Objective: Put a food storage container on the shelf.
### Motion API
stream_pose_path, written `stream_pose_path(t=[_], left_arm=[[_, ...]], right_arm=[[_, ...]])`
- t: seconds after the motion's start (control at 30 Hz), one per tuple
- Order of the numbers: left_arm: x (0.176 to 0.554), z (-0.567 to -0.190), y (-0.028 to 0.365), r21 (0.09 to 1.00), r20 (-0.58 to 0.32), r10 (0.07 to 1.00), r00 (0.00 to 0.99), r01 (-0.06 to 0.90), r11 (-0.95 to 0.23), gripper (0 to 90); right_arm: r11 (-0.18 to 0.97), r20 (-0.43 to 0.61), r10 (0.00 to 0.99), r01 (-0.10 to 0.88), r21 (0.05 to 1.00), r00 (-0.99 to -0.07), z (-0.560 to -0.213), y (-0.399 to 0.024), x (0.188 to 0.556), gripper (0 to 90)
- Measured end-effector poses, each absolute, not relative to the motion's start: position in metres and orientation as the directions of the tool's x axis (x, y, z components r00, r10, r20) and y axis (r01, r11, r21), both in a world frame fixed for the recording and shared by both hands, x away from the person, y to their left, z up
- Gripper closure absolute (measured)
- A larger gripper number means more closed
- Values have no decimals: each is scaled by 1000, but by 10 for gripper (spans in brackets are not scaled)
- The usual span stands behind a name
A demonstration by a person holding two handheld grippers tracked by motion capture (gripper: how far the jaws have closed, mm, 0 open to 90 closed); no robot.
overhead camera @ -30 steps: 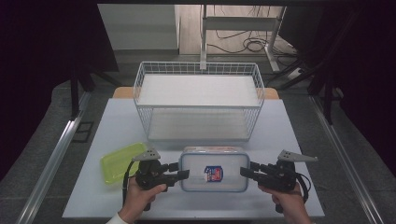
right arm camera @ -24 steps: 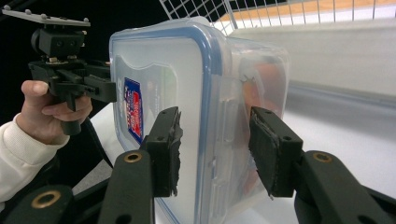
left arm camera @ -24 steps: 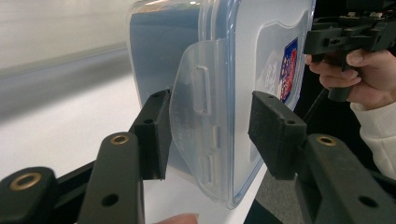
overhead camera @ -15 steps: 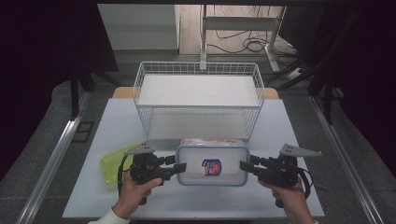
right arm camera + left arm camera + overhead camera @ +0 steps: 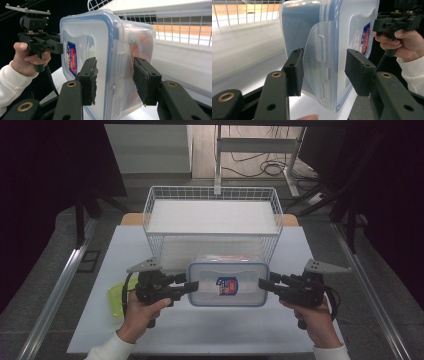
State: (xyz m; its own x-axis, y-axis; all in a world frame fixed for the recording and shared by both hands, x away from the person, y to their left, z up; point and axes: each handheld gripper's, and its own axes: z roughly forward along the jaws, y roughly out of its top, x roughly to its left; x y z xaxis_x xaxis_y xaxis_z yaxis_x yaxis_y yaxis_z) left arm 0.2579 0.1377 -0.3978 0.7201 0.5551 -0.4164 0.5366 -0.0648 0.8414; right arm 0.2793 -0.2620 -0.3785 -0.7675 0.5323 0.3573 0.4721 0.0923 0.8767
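On the pale table [image 5: 210,330], just near of the wire basket [image 5: 212,212]: a rigid, slick-sided clear container [image 5: 227,282], likely light, pinched at its left and right end latches by left gripper [image 5: 191,287] and right gripper [image 5: 264,284], best carried level.

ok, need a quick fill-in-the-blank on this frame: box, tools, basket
1. The clear plastic box with the blue-rimmed lid is clamped at its two ends by the left tool and the ____ tool.
2. Behind the box stands a white ____ basket.
3. The sticker sits on the box's ____.
4. The thing left of the left hand on the table is yellow-____.

Missing words: right; wire; lid; green
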Motion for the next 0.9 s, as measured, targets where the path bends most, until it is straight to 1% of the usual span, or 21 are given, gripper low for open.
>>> stream_pose_path(t=[0.13, 0.4, 0.6, 0.9], left_arm=[[263, -389, 140, 847, -411, 554, 724, 528, -61, 513], [271, -382, 146, 844, -419, 561, 714, 534, -48, 510], [276, -371, 149, 854, -406, 567, 717, 519, -46, 509], [285, -342, 155, 867, -386, 581, 717, 496, -36, 509]], right_arm=[[88, 358, 525, 468, 880, -772, -372, -261, 285, 551], [91, 352, 524, 462, 882, -776, -362, -255, 296, 551], [92, 335, 518, 441, 893, -787, -350, -250, 303, 551], [94, 319, 504, 418, 904, -803, -326, -244, 317, 551]])
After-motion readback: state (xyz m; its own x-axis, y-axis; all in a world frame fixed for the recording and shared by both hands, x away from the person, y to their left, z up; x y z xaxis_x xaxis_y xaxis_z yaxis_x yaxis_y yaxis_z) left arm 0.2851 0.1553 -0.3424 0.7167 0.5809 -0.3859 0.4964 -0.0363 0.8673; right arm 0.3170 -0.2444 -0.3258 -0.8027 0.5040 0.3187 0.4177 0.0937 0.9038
